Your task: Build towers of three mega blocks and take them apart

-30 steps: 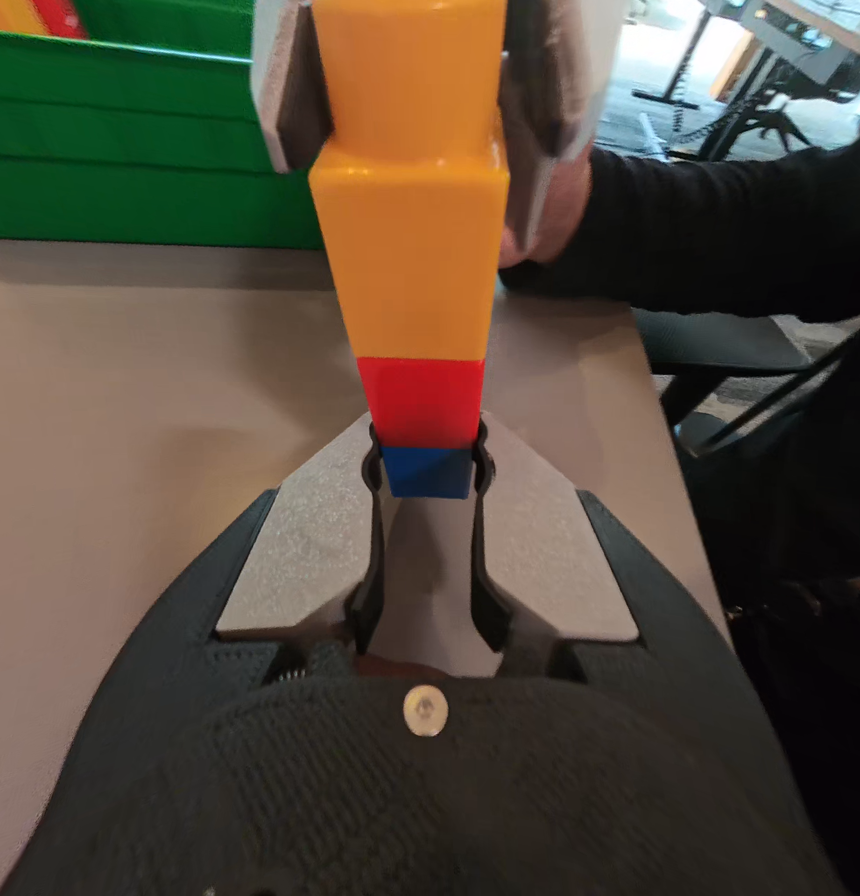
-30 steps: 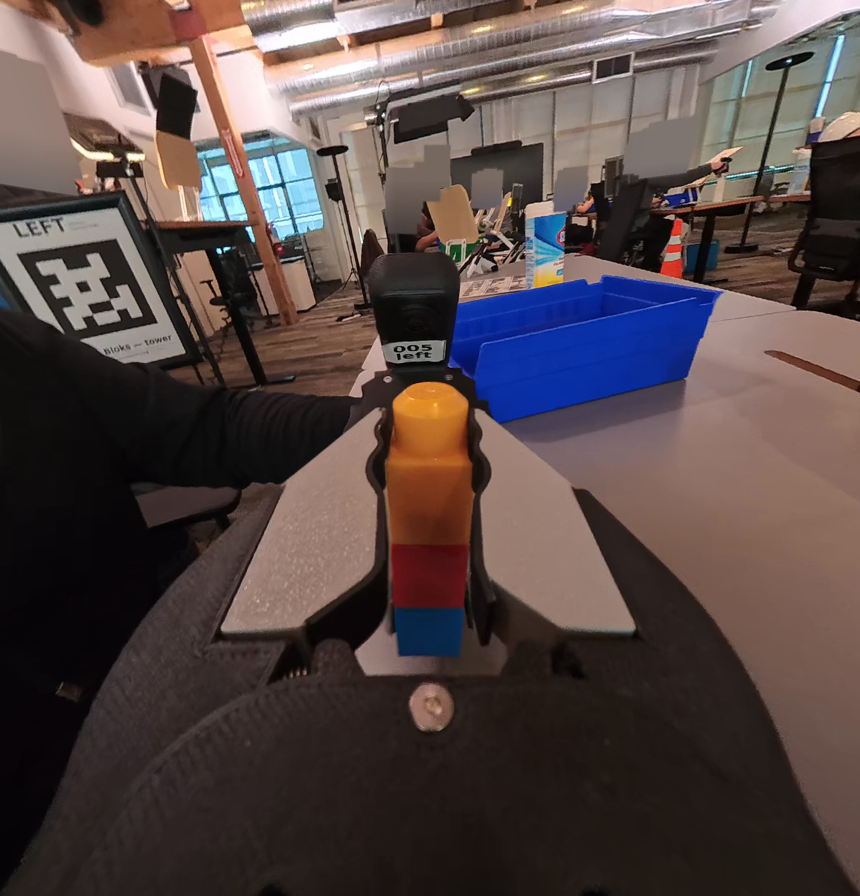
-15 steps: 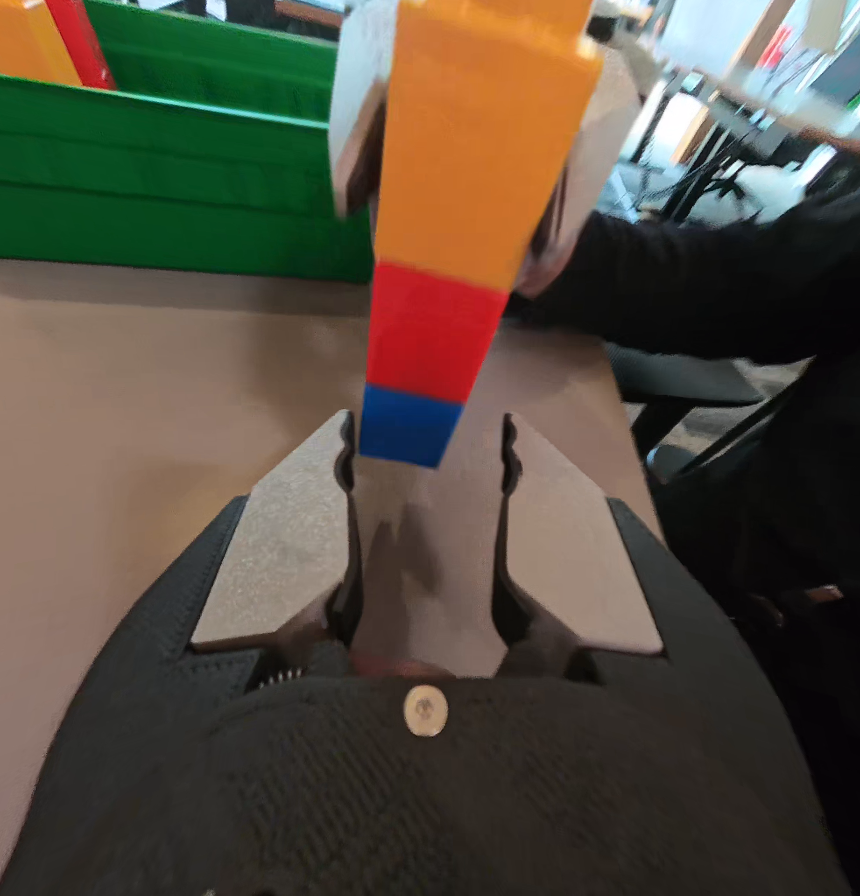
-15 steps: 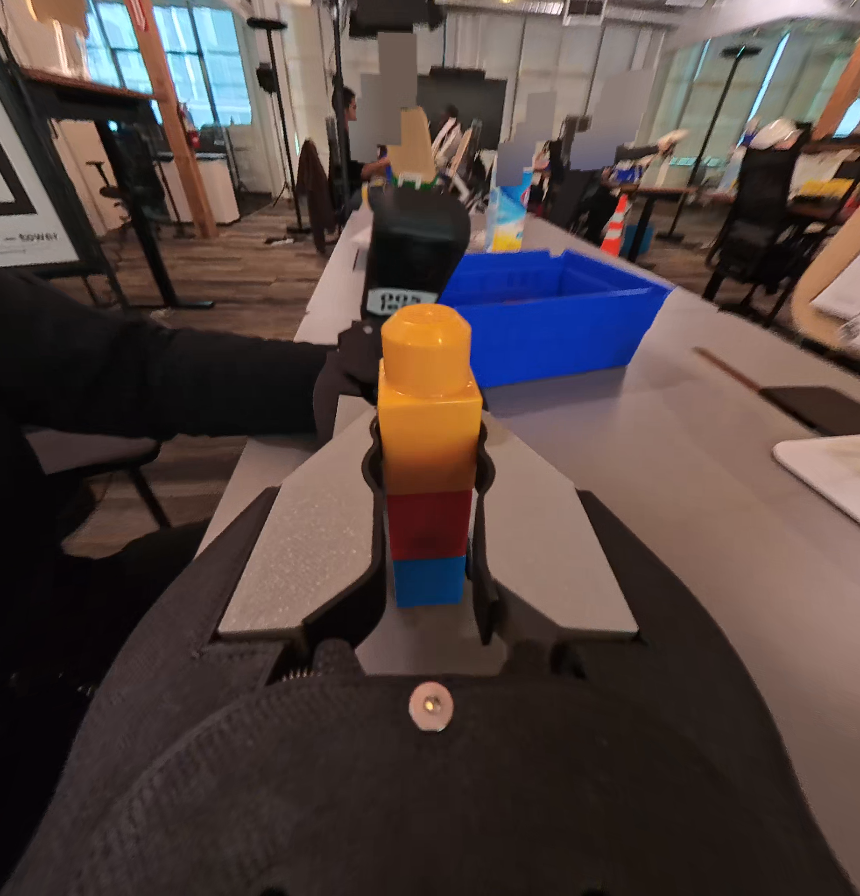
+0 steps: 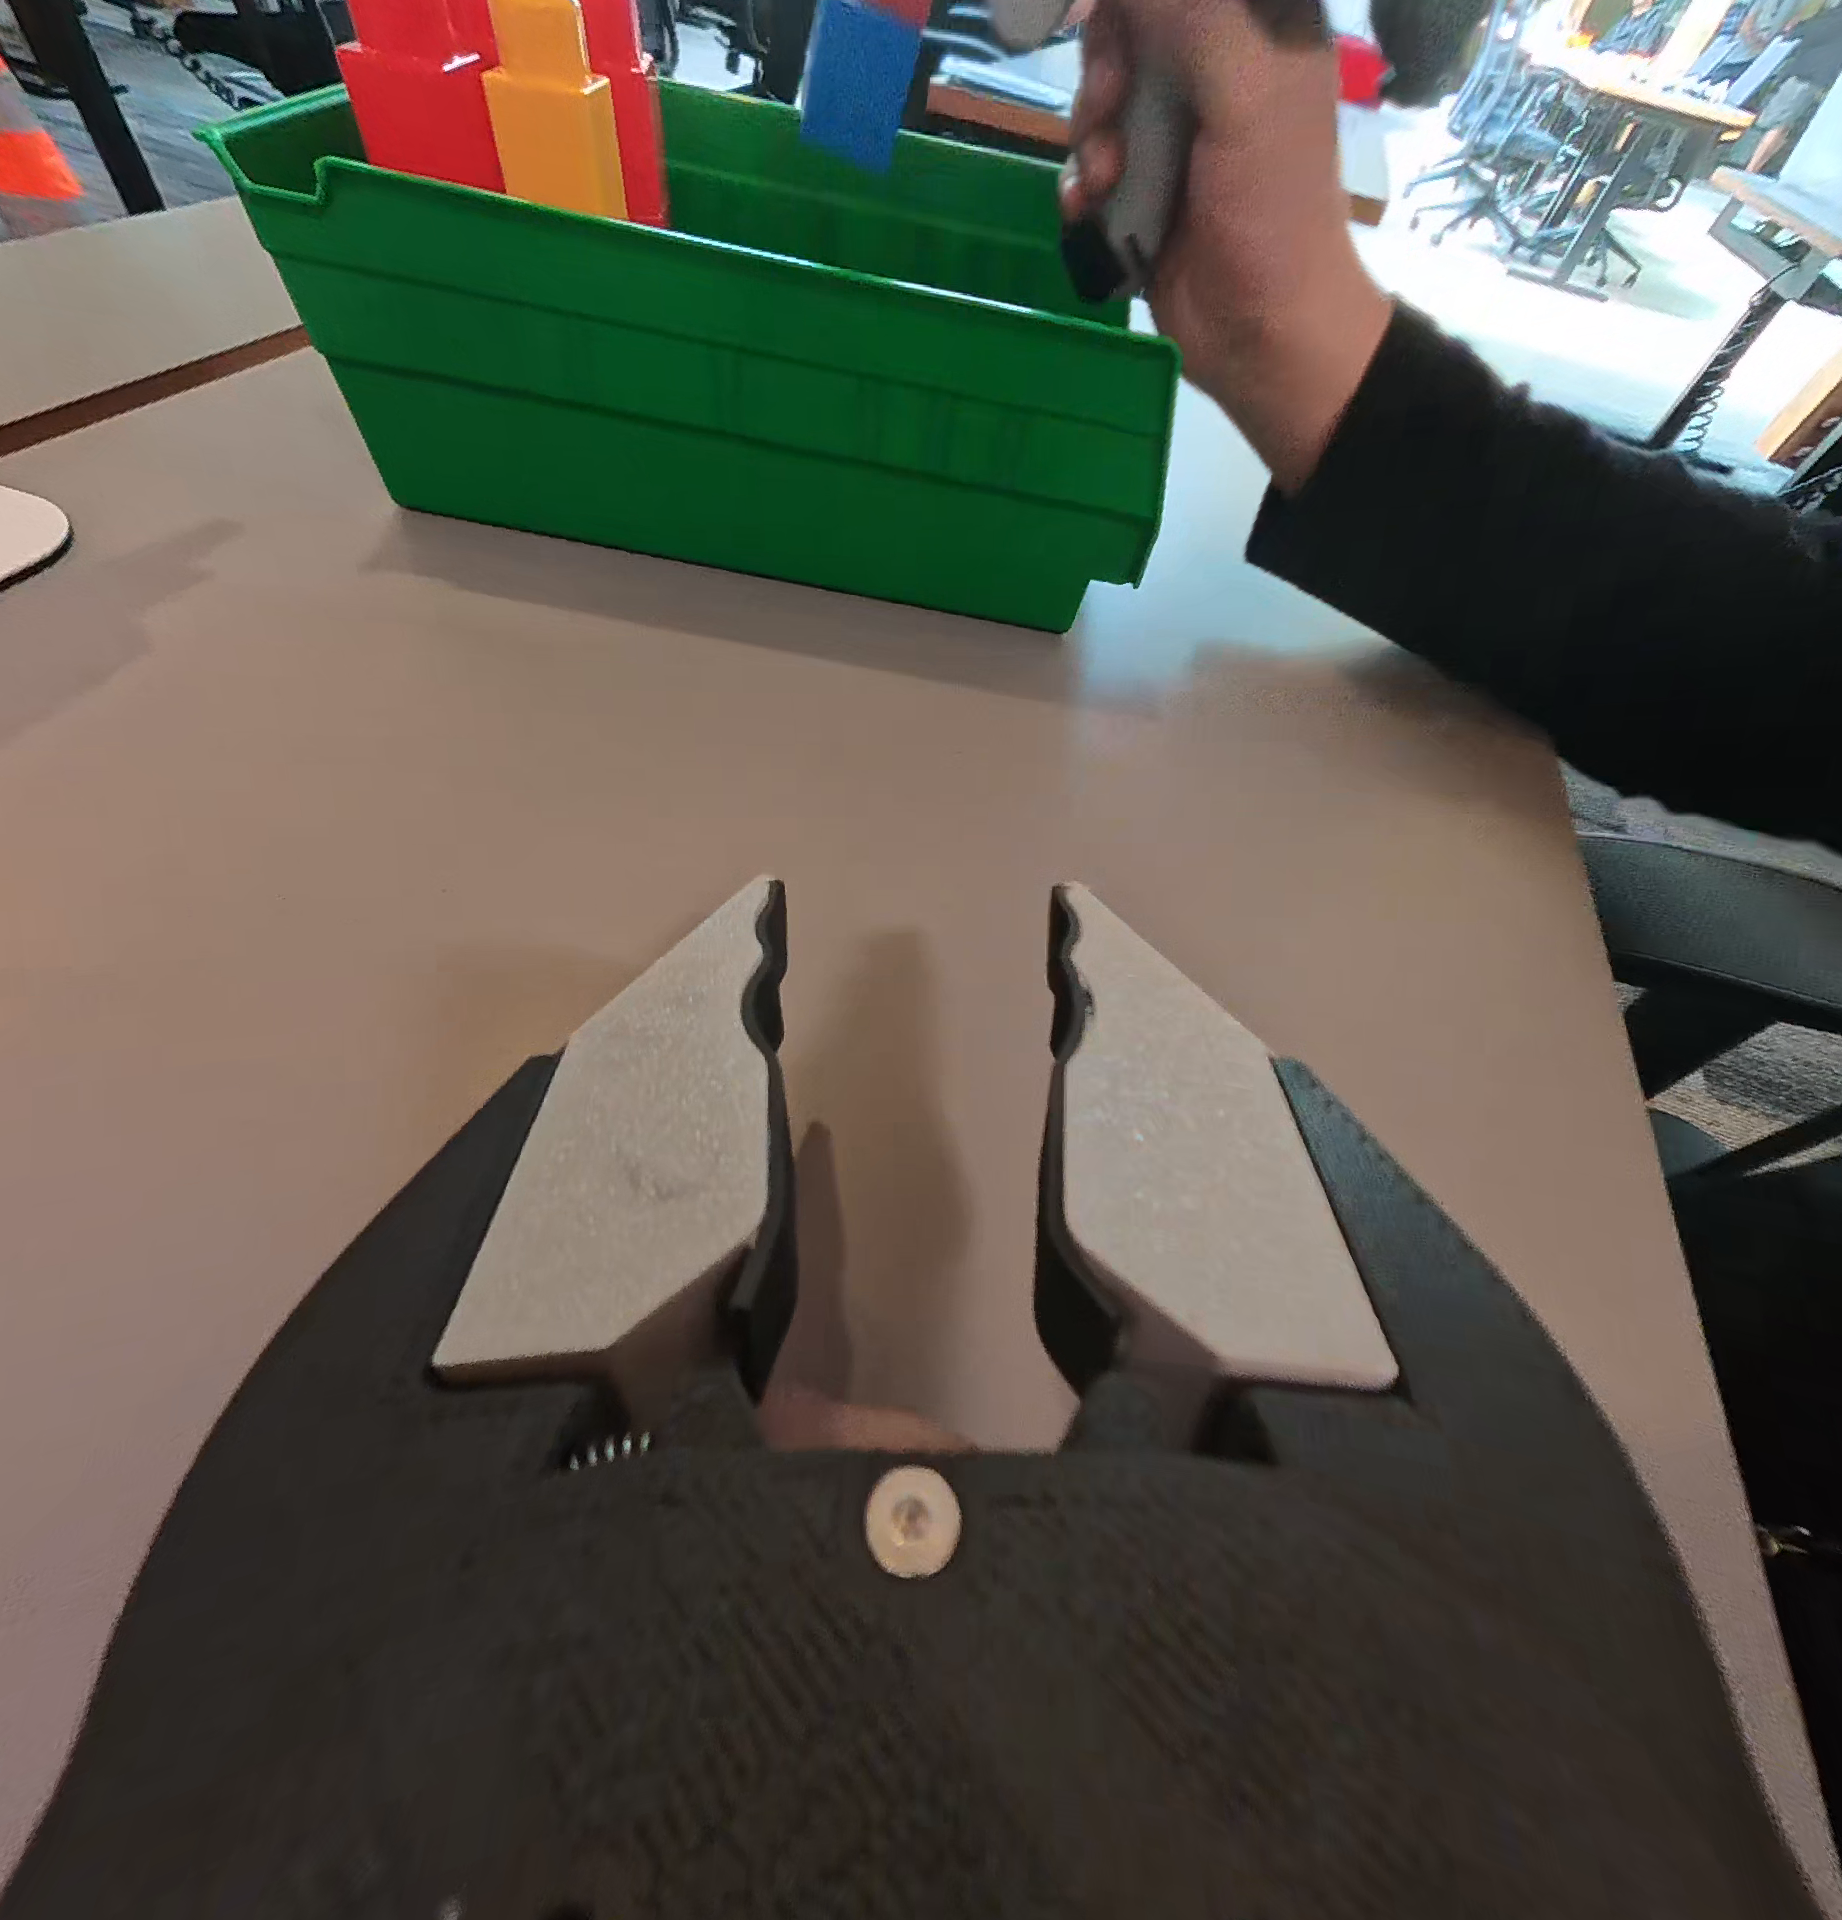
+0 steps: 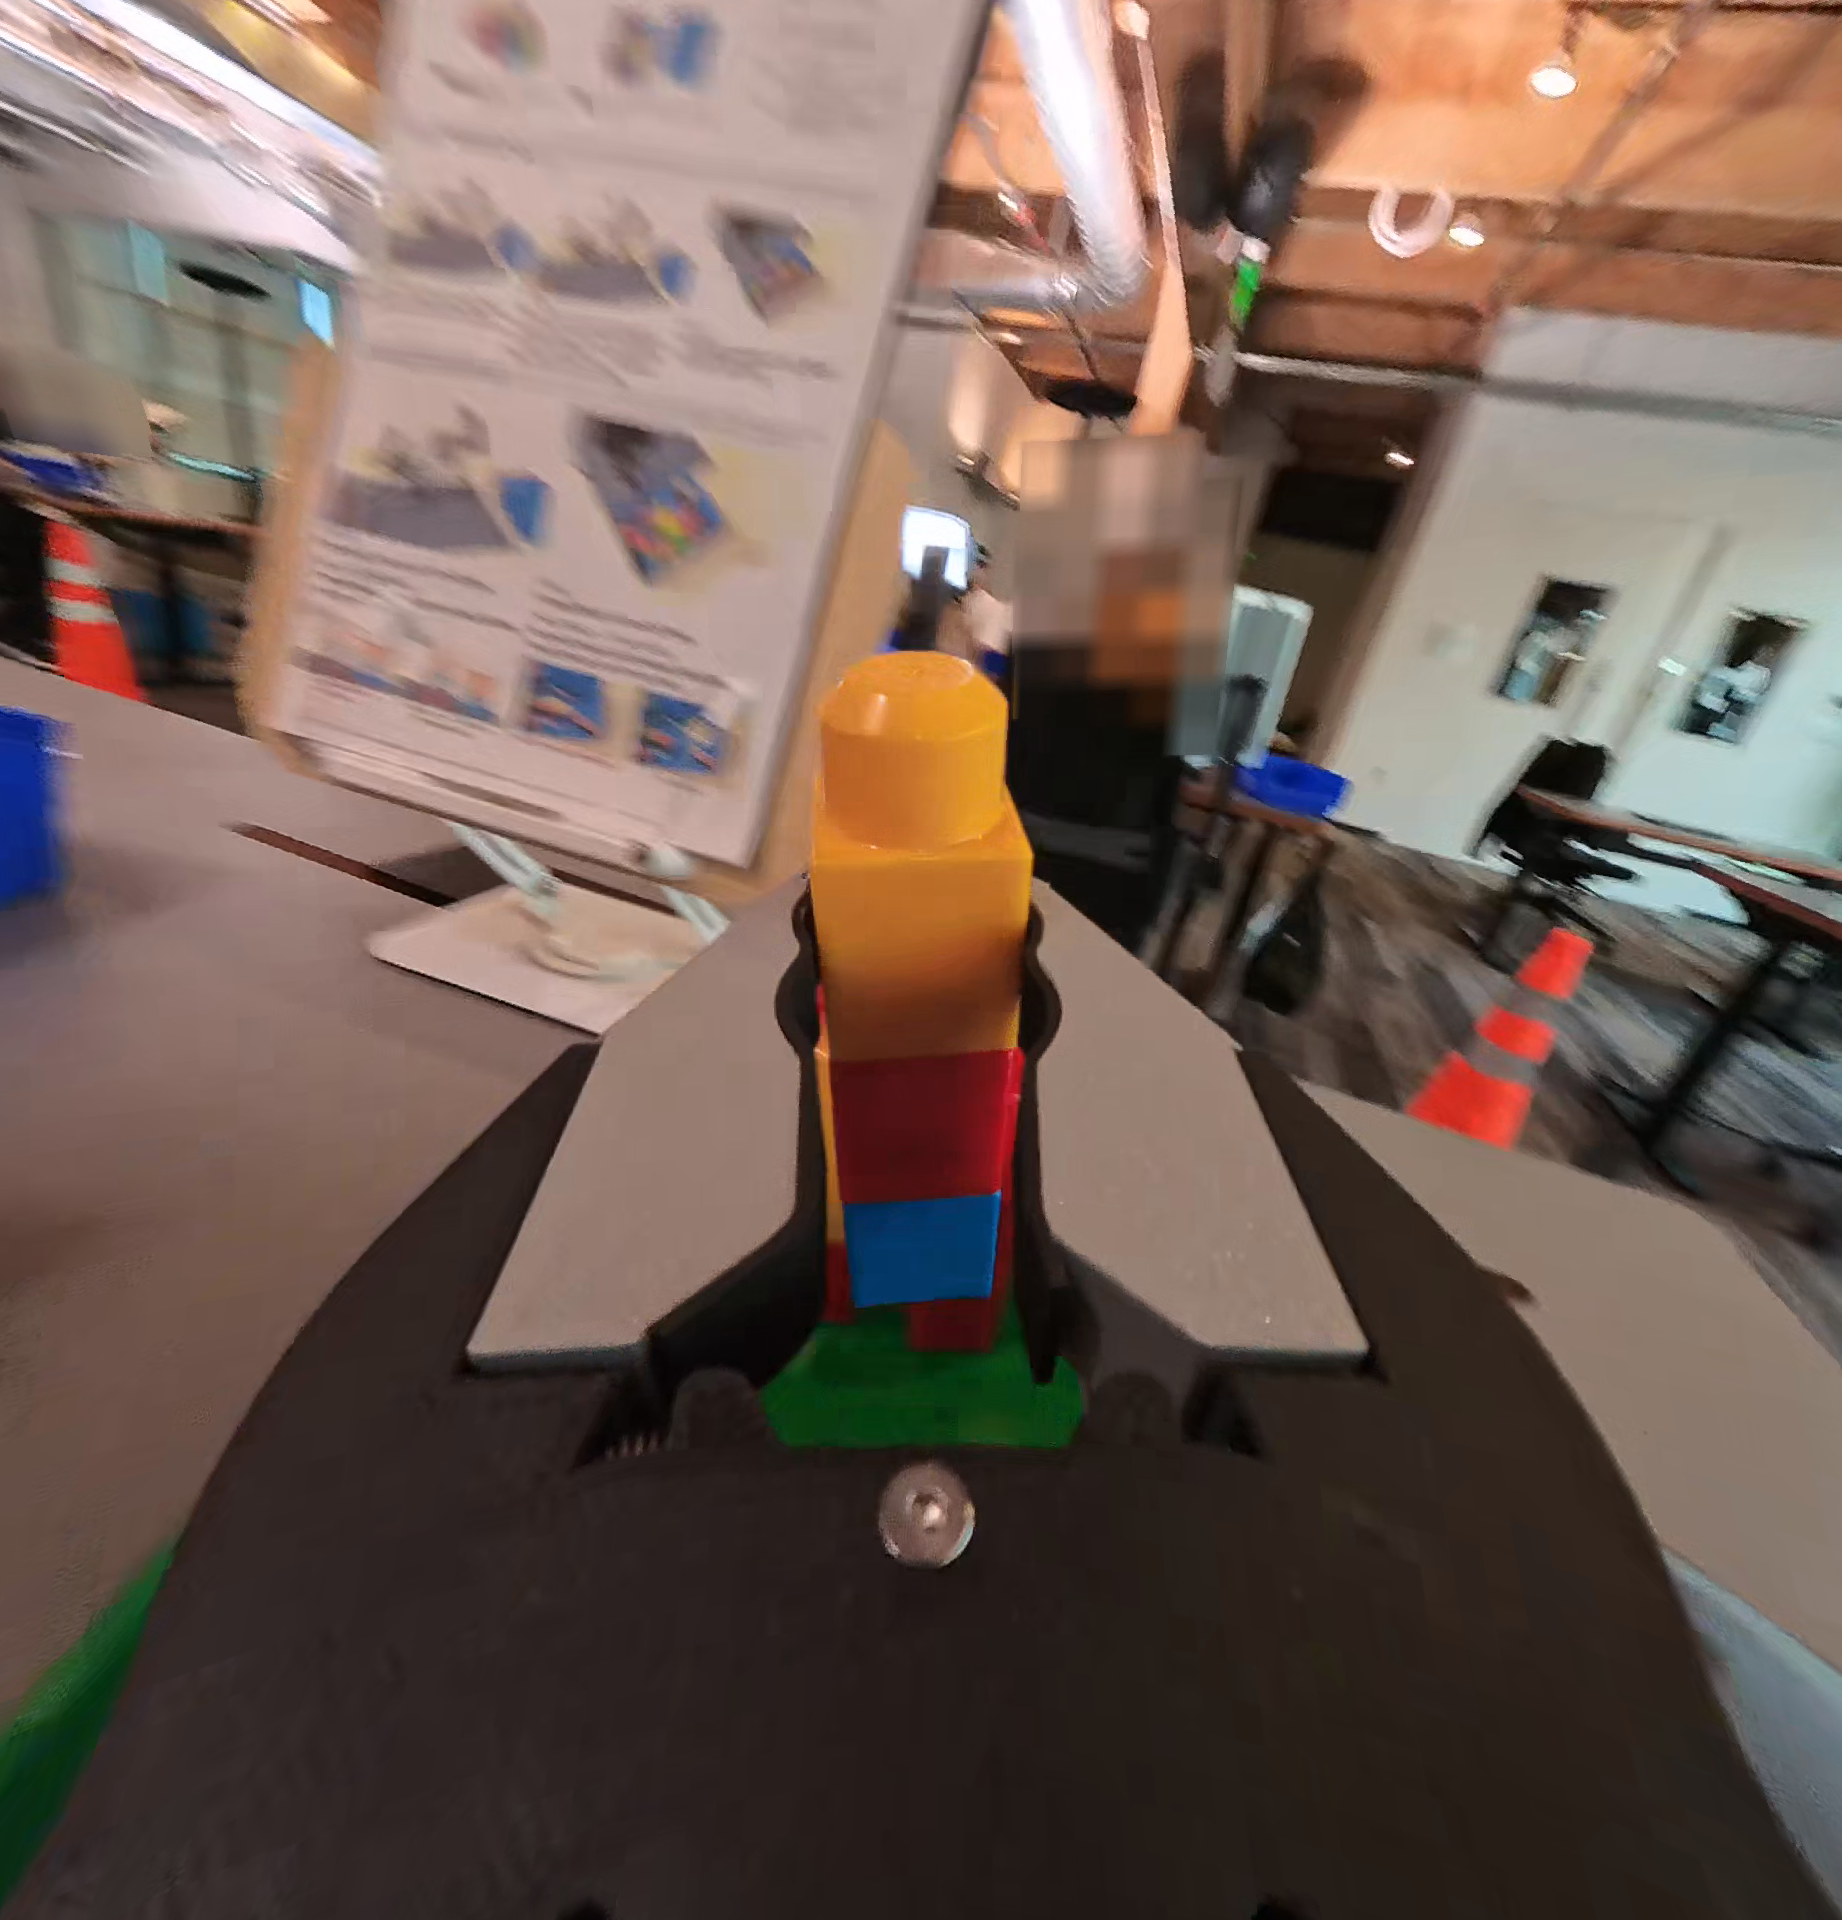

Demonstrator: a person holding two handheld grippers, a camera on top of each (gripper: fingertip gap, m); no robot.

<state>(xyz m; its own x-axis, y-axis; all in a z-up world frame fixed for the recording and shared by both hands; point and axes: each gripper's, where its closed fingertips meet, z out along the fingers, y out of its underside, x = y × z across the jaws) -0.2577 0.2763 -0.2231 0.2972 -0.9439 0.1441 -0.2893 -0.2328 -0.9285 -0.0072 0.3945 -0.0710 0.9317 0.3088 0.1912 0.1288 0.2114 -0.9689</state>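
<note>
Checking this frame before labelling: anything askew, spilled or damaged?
Nothing stands out. The right hand-held gripper grips a straight tower of orange, red and blue blocks above the green bin, which holds other towers. The left hand-held gripper is open and empty over the table.

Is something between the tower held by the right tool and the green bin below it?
Nothing visible blocks it. The right tool holds the tower over the green bin, beside other towers standing inside.

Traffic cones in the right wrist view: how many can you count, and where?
2. One cone stands far left behind the table; another cone stands on the floor at right. Others may be hidden.
</note>
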